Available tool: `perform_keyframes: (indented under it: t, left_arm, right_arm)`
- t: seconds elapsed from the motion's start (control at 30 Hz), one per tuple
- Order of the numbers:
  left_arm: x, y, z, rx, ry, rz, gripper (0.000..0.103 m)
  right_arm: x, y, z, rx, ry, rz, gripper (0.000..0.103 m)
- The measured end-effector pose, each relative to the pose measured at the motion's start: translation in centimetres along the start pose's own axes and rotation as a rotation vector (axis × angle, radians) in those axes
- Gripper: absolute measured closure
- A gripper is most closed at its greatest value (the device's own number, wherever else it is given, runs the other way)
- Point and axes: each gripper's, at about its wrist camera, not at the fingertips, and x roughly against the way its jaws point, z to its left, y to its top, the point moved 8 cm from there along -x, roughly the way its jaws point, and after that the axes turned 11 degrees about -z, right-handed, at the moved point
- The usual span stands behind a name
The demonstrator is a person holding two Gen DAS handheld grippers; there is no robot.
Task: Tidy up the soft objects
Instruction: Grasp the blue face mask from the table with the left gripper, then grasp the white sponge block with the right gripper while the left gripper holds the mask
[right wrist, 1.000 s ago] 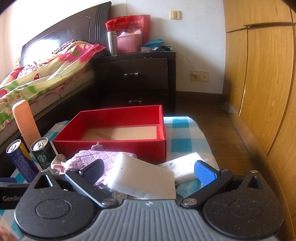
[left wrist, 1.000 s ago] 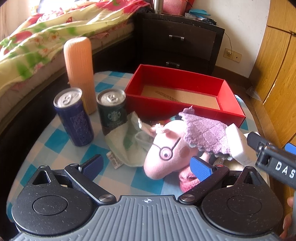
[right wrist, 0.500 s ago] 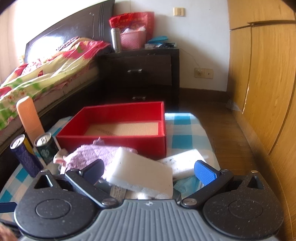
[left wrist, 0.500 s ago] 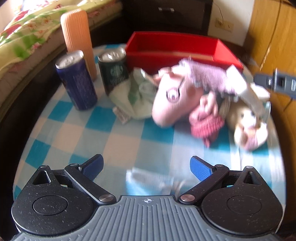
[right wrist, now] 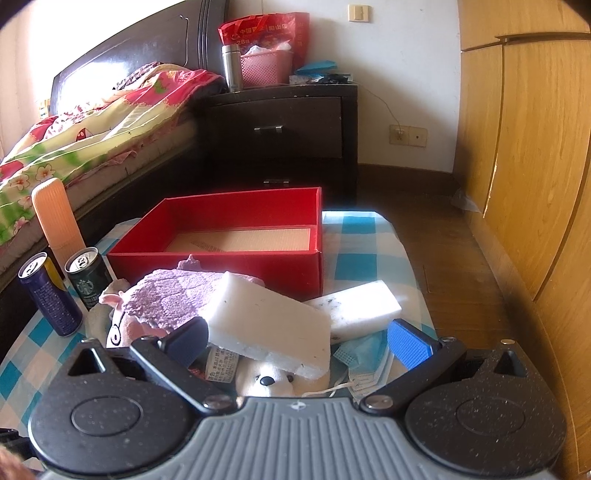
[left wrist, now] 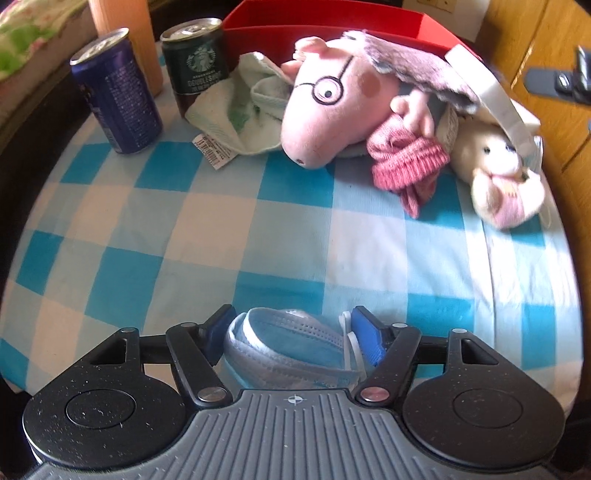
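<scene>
A blue face mask (left wrist: 291, 347) lies bunched on the blue-checked tablecloth (left wrist: 221, 229), close to its near edge. My left gripper (left wrist: 293, 328) points steeply down over it. Its jaws are closing, and both blue pads (left wrist: 364, 332) touch the mask's sides. Farther back, soft things lie in a pile: a pink pig plush (left wrist: 332, 110), a pink sock (left wrist: 406, 162), a small white plush (left wrist: 495, 177), a purple cloth (left wrist: 417, 70) and a green-white cloth (left wrist: 236, 114). My right gripper (right wrist: 299, 339) hangs open above that pile, near a white sponge (right wrist: 266, 325), holding nothing.
A red box (right wrist: 221, 258) stands open behind the pile. Two cans (left wrist: 118, 92) (left wrist: 195, 66) and an orange bottle (left wrist: 125, 22) stand at the left. A second sponge (right wrist: 362, 306) and another mask (right wrist: 362, 354) lie at the right. A bed, a nightstand and a wardrobe surround the table.
My left gripper dropped and tipped down from the plush pile to the near edge of the table. Its jaws narrowed onto the face mask. The right gripper stayed in place.
</scene>
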Motion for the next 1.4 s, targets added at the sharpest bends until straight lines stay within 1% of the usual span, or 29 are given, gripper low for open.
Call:
perform_keyframes:
  t: [0.03, 0.1, 0.17, 0.23, 0.27, 0.3, 0.37, 0.47, 0.53, 0.57, 0.63, 0.7, 0.73, 0.77, 0.8, 0.83, 0.87, 0.97, 1.03, 1.17, 1.27, 1.4]
  left_arm:
    - [-0.2, 0.0, -0.1, -0.018, 0.002, -0.008, 0.034]
    - [-0.2, -0.3, -0.2, -0.033, 0.0, -0.013, 0.029]
    - [0.2, -0.3, 0.0, -0.023, 0.003, -0.023, 0.025]
    - [0.8, -0.1, -0.1, -0.057, 0.001, -0.032, 0.024]
    - [1.1, -0.1, -0.2, -0.076, 0.007, -0.044, 0.022]
    - [1.6, -0.2, -0.4, -0.089, 0.008, -0.05, 0.019]
    - [2.1, -0.5, -0.6, -0.113, 0.002, -0.052, 0.018]
    - [2.1, -1.0, -1.1, -0.131, -0.017, -0.048, 0.018]
    - [1.6, -1.5, -1.3, -0.148, -0.032, -0.022, 0.017]
    - [1.1, -2.0, -1.5, -0.154, -0.038, 0.0, 0.018]
    - [0.9, -2.4, -1.6, -0.152, -0.052, -0.014, 0.018]
    - [1.0, -2.3, -1.5, -0.126, -0.093, -0.003, 0.027]
    - [1.0, -2.3, -1.2, -0.108, -0.097, 0.0, 0.029]
    - [1.0, -2.2, -1.0, -0.103, -0.095, -0.004, 0.034]
    - [1.2, -2.0, -0.9, -0.094, -0.108, -0.008, 0.045]
    - [1.4, -1.8, -0.8, -0.08, -0.122, -0.013, 0.05]
    - [1.5, -1.6, -0.7, -0.065, -0.136, -0.017, 0.058]
    - [1.4, -1.5, -0.2, -0.034, -0.156, -0.008, 0.06]
    - [1.5, -1.4, -0.1, -0.027, -0.163, -0.009, 0.062]
    - [2.0, -1.1, 0.1, 0.021, -0.197, -0.008, 0.067]
    - [2.5, -0.4, -0.1, 0.029, -0.217, -0.033, 0.068]
    - [2.7, 0.4, -0.7, 0.059, -0.26, -0.041, 0.069]
  right_arm:
    - [0.0, 0.0, 0.0, 0.0, 0.003, 0.004, 0.018]
    - [0.0, -0.1, 0.2, 0.004, 0.021, 0.018, 0.018]
    - [0.1, -0.4, 0.5, 0.034, 0.042, 0.032, 0.018]
    - [0.4, -1.1, 0.6, 0.084, 0.061, 0.063, 0.018]
    - [0.6, -1.7, 0.5, 0.106, 0.068, 0.082, 0.018]
    - [0.7, -2.3, 0.2, 0.123, 0.063, 0.101, 0.018]
    - [0.5, -3.4, -0.9, 0.162, 0.038, 0.139, 0.018]
    - [0.0, -4.4, -3.2, 0.148, -0.017, 0.196, 0.018]
    - [-0.2, -4.7, -4.0, 0.139, -0.002, 0.238, 0.018]
    - [-0.2, -4.7, -4.1, 0.15, 0.006, 0.244, 0.018]
    - [0.0, -4.5, -4.3, 0.18, 0.005, 0.222, 0.018]
    - [-0.2, -4.3, -4.7, 0.184, -0.008, 0.219, 0.018]
    - [-0.3, -4.2, -4.8, 0.172, -0.015, 0.222, 0.018]
    - [-0.4, -4.1, -4.8, 0.161, -0.013, 0.224, 0.018]
    - [-0.5, -3.9, -4.7, 0.157, -0.006, 0.226, 0.018]
    - [-0.5, -3.6, -4.6, 0.156, 0.001, 0.223, 0.018]
    - [-0.6, -3.3, -4.4, 0.157, 0.005, 0.215, 0.018]
    - [-0.9, -2.8, -3.7, 0.175, 0.018, 0.201, 0.018]
    - [-1.1, -2.8, -3.1, 0.187, 0.034, 0.206, 0.018]
    - [-1.3, -3.0, -2.0, 0.228, 0.084, 0.223, 0.018]
    - [-1.2, -2.6, -1.6, 0.288, 0.085, 0.189, 0.018]
    - [-1.3, -1.9, -0.6, 0.393, 0.149, 0.148, 0.018]
